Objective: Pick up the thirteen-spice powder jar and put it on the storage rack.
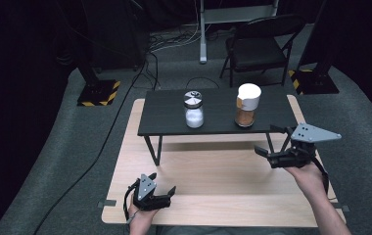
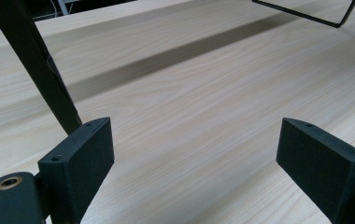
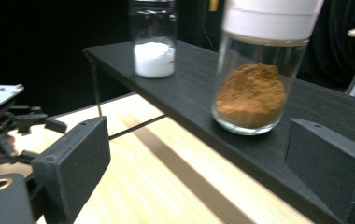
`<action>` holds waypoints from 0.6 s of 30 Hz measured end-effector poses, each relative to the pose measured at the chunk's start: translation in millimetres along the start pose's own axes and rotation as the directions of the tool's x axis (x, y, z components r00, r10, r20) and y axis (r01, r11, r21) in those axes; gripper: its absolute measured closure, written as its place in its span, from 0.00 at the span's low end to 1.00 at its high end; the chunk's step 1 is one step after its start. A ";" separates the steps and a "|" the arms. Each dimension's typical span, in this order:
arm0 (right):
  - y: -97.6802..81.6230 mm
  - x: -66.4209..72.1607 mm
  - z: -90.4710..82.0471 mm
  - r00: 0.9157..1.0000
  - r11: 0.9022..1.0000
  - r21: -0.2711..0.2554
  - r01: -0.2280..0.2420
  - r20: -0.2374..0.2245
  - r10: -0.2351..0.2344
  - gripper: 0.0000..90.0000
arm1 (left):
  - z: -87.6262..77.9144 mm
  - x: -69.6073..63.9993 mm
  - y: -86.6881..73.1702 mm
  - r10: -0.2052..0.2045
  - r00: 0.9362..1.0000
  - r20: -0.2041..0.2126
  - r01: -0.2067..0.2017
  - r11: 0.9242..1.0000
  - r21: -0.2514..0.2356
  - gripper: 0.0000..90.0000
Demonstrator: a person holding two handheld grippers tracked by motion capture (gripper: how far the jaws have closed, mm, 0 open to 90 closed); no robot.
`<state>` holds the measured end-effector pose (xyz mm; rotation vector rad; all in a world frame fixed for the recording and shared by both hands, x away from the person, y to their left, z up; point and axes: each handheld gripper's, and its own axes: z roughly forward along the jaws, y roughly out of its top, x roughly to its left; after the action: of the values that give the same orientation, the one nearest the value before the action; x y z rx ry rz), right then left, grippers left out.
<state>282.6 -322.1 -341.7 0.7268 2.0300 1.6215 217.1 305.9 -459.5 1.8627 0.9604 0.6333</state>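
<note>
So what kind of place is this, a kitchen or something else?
Probably a lab or recording studio, not a kitchen: black curtains, hazard-striped stand bases, loose floor cables and a folding chair surround the wooden table.

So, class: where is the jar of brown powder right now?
In the high view, the jar of brown powder stands on the right of the black shelf, beside the jar of white powder, beyond the right tongs.

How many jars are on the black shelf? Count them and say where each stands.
2. The jar of white powder stands near the middle of the black shelf. The jar of brown powder, with a white lid, stands to its right, closer to the right tool.
</note>
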 end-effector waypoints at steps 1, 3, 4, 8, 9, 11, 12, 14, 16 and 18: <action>-4.1 0.1 -1.6 1.000 1.000 -0.006 0.003 -0.012 -0.003 0.07 | -0.1 0.0 0.0 -0.001 1.000 -0.001 0.001 1.000 0.000 0.12; -15.3 2.0 -5.5 1.000 1.000 -0.011 0.005 -0.031 -0.005 0.07 | -0.6 0.0 -0.2 -0.003 1.000 -0.002 0.003 1.000 -0.001 0.12; -19.7 1.9 -6.6 0.999 1.000 -0.012 0.006 -0.039 -0.006 0.07 | -0.6 0.0 -0.4 -0.002 1.000 -0.002 0.002 1.000 -0.002 0.12; -38.9 -4.6 -8.8 0.995 1.000 -0.017 0.012 -0.099 -0.013 0.07 | -0.3 0.1 0.0 -0.001 1.000 -0.001 0.001 1.000 0.002 0.12; -43.3 -5.6 -9.5 0.994 1.000 -0.016 0.014 -0.109 -0.016 0.07 | -0.2 0.2 0.1 -0.001 1.000 -0.001 0.001 1.000 0.002 0.12; -52.5 -6.1 -10.9 0.992 1.000 -0.017 0.015 -0.122 -0.016 0.07 | 0.0 0.2 0.1 -0.002 1.000 0.000 0.002 1.000 0.003 0.12; -52.5 -6.1 -10.9 0.992 1.000 -0.017 0.015 -0.122 -0.016 0.07 | 0.0 0.2 0.1 -0.002 1.000 0.000 0.002 1.000 0.003 0.12; -62.7 -4.9 -13.0 0.992 1.000 -0.019 0.017 -0.123 -0.020 0.07 | 0.0 0.1 0.1 -0.002 1.000 -0.001 0.002 1.000 0.003 0.12; -75.3 -0.3 -15.7 0.994 1.000 -0.021 0.020 -0.109 -0.022 0.07 | 0.0 0.0 0.4 -0.003 1.000 0.000 0.003 1.000 0.006 0.12; -85.7 3.2 -17.0 0.994 0.999 -0.029 0.019 -0.104 -0.022 0.07 | 0.4 0.0 0.4 -0.005 1.000 0.001 0.005 1.000 0.008 0.12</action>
<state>258.4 -347.7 -421.7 0.6211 2.0759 1.7048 217.6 305.6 -459.3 1.8663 0.9682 0.6263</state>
